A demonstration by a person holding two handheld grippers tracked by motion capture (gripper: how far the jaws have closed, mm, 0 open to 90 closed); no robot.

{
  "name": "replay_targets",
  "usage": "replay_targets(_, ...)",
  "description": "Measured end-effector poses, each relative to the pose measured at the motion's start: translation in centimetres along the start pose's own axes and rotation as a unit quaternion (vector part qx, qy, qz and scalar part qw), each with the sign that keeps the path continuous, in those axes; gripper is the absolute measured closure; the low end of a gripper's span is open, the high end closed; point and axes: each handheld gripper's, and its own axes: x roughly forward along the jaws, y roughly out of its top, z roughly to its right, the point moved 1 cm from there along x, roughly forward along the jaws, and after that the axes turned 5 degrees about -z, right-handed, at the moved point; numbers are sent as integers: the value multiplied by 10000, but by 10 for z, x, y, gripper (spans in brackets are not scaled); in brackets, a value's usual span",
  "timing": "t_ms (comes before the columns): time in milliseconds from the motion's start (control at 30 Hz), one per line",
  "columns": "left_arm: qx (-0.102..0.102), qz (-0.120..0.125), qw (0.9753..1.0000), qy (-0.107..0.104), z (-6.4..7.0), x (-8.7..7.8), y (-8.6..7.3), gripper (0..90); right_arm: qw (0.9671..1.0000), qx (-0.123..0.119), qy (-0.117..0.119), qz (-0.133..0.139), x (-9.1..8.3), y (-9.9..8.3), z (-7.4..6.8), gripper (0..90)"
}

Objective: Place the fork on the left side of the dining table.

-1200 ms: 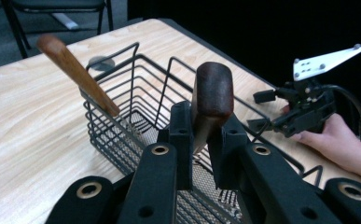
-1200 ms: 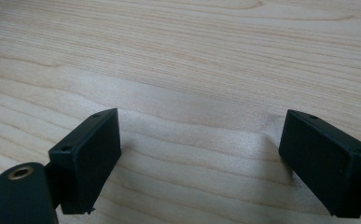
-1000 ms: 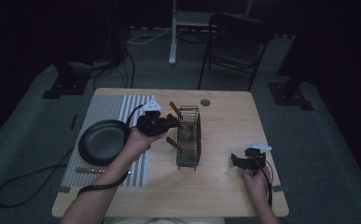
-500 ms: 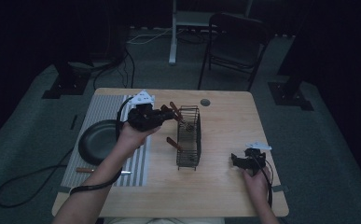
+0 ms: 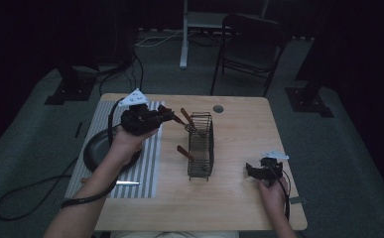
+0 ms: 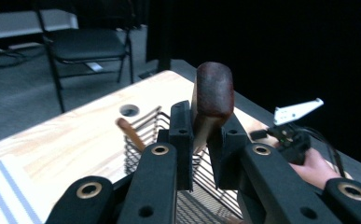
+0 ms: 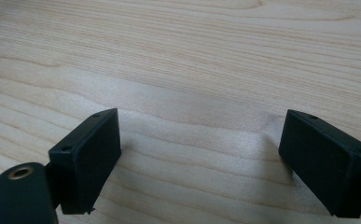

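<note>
Two claws: left claw (image 6: 200, 140) clamps a wooden handle (image 6: 211, 91) above the wire basket (image 5: 200, 146); right claw (image 7: 201, 163) gapes wide, no writing legible.

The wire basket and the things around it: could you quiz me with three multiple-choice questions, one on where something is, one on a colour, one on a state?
1. Where does the frying pan lie?
A. on the striped mat, left of the wire basket
B. inside the basket
C. on the chair

2. What colour is the handle the left gripper holds?
A. white
B. reddish brown
C. blue

3. How do the right gripper jaws stand?
A. shut on a spoon
B. open, over bare table
C. shut on the basket

Answers: 1 A, high view shows it; 2 B, left gripper view; 3 B, wide gap between them.
</note>
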Motion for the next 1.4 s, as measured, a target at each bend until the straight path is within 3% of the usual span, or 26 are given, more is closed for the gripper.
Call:
replay_targets(233,-139,156,9995,236,-11,-19,1,807,10000,-1,0,0,0,0,0,124)
replay_targets(733,-513,135,9959,729,-48,-45,-14,807,10000,-6,-2,3,0,0,0,124)
replay_targets(800,-718,154,9939,818,-61,-49,-21,807,10000,-6,-3,4,0,0,0,124)
replay_targets(1267,-1316,-29,9826,1311,-112,-42,-57,807,10000,2,-1,1,0,0,0,124)
replay_targets(1400,-1481,-38,9783,1449,-125,-39,-64,807,10000,-1,-1,0,0,0,0,124)
